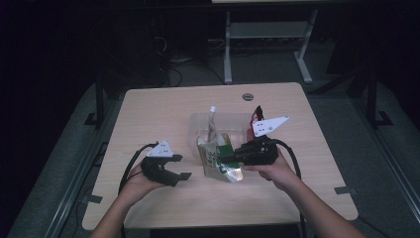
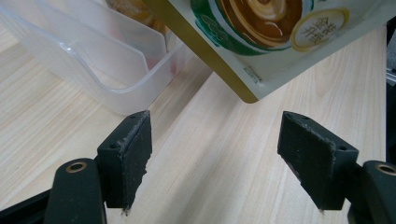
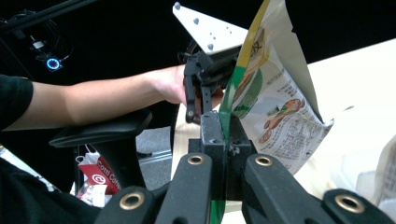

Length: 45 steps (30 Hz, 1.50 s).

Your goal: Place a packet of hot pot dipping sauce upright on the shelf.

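Note:
A white, green and gold snack pouch [image 1: 218,161] hangs just above the table's middle, with my right gripper [image 1: 224,157] shut on its edge. In the right gripper view the pouch [image 3: 275,116] rises from between the closed jaws of my right gripper [image 3: 225,135]. My left gripper [image 1: 181,167] stands open to the left of the pouch, apart from it. In the left gripper view my left gripper [image 2: 217,154] holds nothing, and the pouch's lower corner [image 2: 261,37] hangs beyond the jaws. A clear plastic tray [image 1: 198,126] lies behind the pouch.
A red-and-black packet [image 1: 256,116] and a pale tube-like pack [image 1: 212,121] stand in the clear tray [image 2: 93,65]. A round grommet [image 1: 248,96] sits near the table's far edge. Dark floor, a desk frame [image 1: 267,34] and cables lie beyond the table.

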Each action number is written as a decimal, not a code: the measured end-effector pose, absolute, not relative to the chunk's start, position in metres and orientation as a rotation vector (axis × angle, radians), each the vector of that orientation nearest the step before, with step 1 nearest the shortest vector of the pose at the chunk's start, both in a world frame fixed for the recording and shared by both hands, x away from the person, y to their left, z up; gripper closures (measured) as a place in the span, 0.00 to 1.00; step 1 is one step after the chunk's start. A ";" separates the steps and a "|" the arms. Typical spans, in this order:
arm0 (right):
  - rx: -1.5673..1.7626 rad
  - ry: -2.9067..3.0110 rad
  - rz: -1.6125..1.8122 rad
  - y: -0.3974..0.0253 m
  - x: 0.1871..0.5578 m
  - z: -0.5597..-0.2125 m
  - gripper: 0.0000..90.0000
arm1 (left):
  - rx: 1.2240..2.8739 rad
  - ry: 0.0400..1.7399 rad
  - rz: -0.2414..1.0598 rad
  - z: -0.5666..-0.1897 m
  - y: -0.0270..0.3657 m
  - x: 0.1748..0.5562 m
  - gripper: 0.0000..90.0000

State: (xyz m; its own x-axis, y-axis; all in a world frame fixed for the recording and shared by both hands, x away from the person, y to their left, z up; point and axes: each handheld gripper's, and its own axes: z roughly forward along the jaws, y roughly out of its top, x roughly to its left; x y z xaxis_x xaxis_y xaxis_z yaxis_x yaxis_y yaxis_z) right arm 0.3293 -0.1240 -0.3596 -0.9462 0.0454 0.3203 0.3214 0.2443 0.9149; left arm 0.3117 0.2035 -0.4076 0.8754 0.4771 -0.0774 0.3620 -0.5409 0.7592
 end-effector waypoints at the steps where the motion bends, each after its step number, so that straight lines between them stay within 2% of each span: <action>1: -0.345 -2.288 -1.771 -0.123 0.330 -0.359 1.00 | 2.199 0.604 0.174 -0.408 0.204 0.312 0.29; 29: -0.372 -2.313 -1.866 -0.104 0.368 -0.327 1.00 | 2.248 0.582 0.154 -0.414 0.201 0.313 0.22; 45: -0.440 -2.330 -1.889 -0.096 0.391 -0.326 1.00 | 2.264 0.573 0.147 -0.415 0.202 0.314 0.21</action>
State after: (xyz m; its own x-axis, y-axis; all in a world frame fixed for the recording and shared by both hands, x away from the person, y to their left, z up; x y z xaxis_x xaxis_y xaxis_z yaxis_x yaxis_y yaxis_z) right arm 0.3906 -0.0956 -0.3260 -0.9520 0.1542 0.2643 0.2905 0.1837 0.9391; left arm 0.3139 0.2018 -0.4147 0.8917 0.4468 -0.0726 0.3563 -0.5940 0.7212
